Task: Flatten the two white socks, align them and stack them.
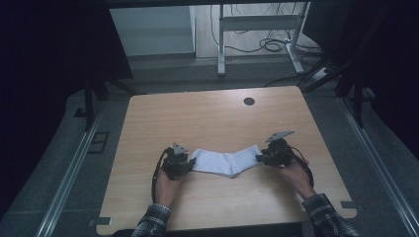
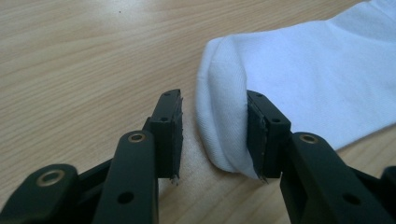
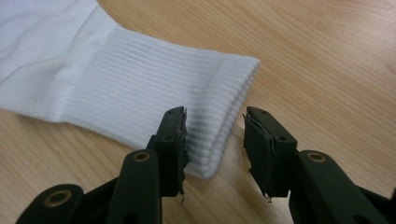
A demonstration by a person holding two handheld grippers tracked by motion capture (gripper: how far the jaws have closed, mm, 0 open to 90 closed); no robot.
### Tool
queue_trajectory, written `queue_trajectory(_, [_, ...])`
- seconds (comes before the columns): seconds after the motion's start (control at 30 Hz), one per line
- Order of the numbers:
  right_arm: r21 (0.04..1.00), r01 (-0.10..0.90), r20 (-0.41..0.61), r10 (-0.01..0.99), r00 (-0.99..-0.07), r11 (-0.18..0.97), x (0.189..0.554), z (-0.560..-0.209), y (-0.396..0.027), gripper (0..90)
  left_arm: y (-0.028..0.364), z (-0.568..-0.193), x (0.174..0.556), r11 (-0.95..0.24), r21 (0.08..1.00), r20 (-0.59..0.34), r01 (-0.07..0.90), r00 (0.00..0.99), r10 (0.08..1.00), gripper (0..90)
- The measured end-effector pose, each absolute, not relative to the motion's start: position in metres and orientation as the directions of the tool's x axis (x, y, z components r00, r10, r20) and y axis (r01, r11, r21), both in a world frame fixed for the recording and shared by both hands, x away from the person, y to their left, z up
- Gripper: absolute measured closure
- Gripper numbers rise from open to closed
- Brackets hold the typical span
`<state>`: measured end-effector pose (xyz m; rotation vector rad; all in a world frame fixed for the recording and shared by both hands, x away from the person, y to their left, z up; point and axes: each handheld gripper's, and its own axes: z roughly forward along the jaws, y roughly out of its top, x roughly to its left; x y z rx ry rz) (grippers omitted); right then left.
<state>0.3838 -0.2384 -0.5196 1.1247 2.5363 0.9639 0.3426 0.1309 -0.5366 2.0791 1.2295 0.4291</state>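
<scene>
A white sock (image 1: 227, 162) lies flat across the near middle of the wooden table (image 1: 212, 118). My left gripper (image 1: 188, 165) is at its left end. In the left gripper view the rounded toe of the sock (image 2: 317, 84) sits between the jaws of the left gripper (image 2: 212, 107); one pad touches the fabric and the other stands clear. My right gripper (image 1: 262, 159) is at the sock's right end. In the right gripper view the ribbed cuff of the sock (image 3: 140, 88) has its edge in the gap of the right gripper (image 3: 215, 116), and the jaws stand apart.
A dark round cable hole (image 1: 249, 101) sits near the table's far edge. Behind the table stands a grey desk frame (image 1: 257, 29) with cables on the floor. The person's plaid sleeves (image 1: 326, 212) come in at the near edge.
</scene>
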Motion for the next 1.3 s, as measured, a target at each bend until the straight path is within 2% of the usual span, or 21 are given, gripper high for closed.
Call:
queue_trajectory(0.47, [0.644, 0.591, 0.072, 0.731, -0.679, 0.486, 0.392, -0.521, -0.237, 57.3, 0.132, -0.537, 0.350, -0.312, 0.700, -0.062, 0.642, 0.490, 0.870, 57.3])
queue_trajectory(0.8, [0.658, 0.576, 0.075, 0.719, -0.691, 0.485, 0.388, -0.516, -0.235, 52.7, 0.128, -0.529, 0.348, -0.316, 0.717, -0.067, 0.621, 0.513, 0.856, 45.6])
queue_trajectory(1.3, [0.679, 0.555, 0.077, 0.705, -0.705, 0.480, 0.378, -0.503, -0.236, 35.8, 0.128, -0.514, 0.336, -0.310, 0.738, -0.111, 0.600, 0.561, 0.820, 26.2])
